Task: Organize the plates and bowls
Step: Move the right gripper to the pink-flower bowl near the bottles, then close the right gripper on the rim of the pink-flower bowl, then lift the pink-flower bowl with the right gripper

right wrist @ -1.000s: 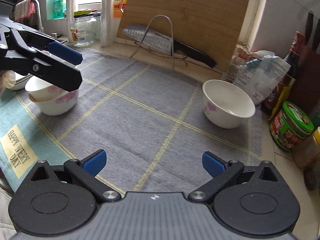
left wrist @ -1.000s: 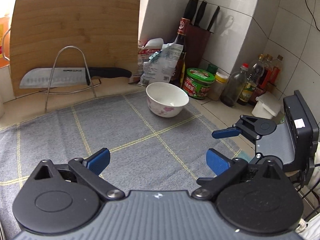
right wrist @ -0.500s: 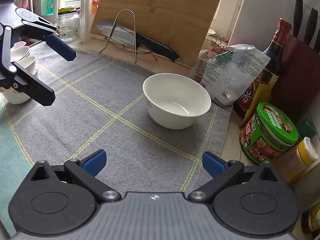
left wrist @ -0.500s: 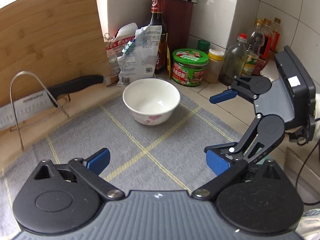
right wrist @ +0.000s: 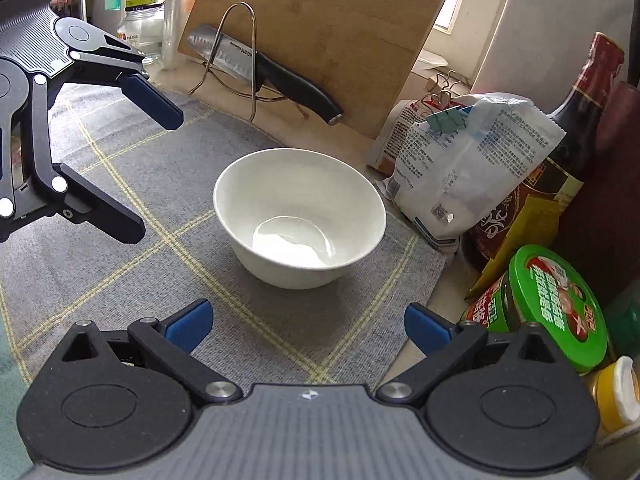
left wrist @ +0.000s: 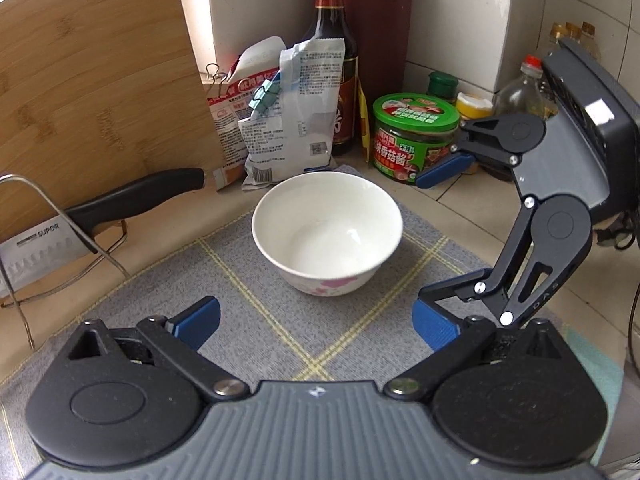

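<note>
Sitting upright on the grey cloth (left wrist: 168, 292) covering the table, the white bowl (left wrist: 327, 236) is resting between your tools: you are holding the left tool (left wrist: 316, 320) and right tool (right wrist: 306, 328) near it, both spread apart and gripping nothing.

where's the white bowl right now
The white bowl sits upright on the grey mat, central in both wrist views, just ahead of both open tongs, with the snack bags and green-lidded jar behind it.

Both wrist views look down closely, sharing the bowl (left wrist: 327, 236) between them.
</note>
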`<state>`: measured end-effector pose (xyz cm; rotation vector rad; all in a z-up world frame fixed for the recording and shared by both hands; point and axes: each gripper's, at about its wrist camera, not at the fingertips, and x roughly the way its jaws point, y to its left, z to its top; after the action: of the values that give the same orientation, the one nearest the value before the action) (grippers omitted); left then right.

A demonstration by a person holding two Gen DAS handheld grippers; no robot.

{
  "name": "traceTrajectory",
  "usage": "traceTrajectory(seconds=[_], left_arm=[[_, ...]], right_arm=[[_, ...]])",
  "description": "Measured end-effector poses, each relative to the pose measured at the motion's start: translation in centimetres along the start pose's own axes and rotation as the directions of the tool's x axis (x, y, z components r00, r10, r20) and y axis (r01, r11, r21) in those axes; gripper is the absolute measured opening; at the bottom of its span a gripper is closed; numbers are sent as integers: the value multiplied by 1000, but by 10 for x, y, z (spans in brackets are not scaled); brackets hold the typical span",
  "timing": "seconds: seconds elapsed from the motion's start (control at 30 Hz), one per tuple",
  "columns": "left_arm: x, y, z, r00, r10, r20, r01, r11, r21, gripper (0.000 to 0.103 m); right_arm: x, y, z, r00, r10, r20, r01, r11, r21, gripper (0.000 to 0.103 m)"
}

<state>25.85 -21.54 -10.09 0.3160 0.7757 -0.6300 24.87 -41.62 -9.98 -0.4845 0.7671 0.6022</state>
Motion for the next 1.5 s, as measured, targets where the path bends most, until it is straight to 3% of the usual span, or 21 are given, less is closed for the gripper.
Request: traceTrajectory(seconds=[0.27, 0.43, 0.83, 1.17, 1.33, 1.5], left_arm=[[32, 4, 9, 999, 18, -40, -16, 998, 64, 101], [46, 3, 14, 997, 20, -68, -12, 992, 122, 100], [58, 7, 20, 998, -30, -47, 37, 987, 159, 94], [62, 0, 24, 997, -54, -46, 66, 952, 298, 94], [65, 3, 25, 996, -71, -60, 87, 942, 323, 94], [64, 4, 28, 994, -93, -64, 107, 955, 278, 93]], right_arm=[[21, -18, 17, 998, 69, -12, -70, 996, -58, 101], [33, -18, 23, 994, 100, -53, -107, 982, -153, 96], [41, -20, 31, 983, 155, -95, -175, 953, -247, 89], [39, -12, 35, 985, 138, -98, -164, 923, -349, 87], [38, -12, 35, 986, 135, -101, -163, 923, -349, 87], [37, -11, 35, 986, 133, -102, -160, 928, -337, 87]])
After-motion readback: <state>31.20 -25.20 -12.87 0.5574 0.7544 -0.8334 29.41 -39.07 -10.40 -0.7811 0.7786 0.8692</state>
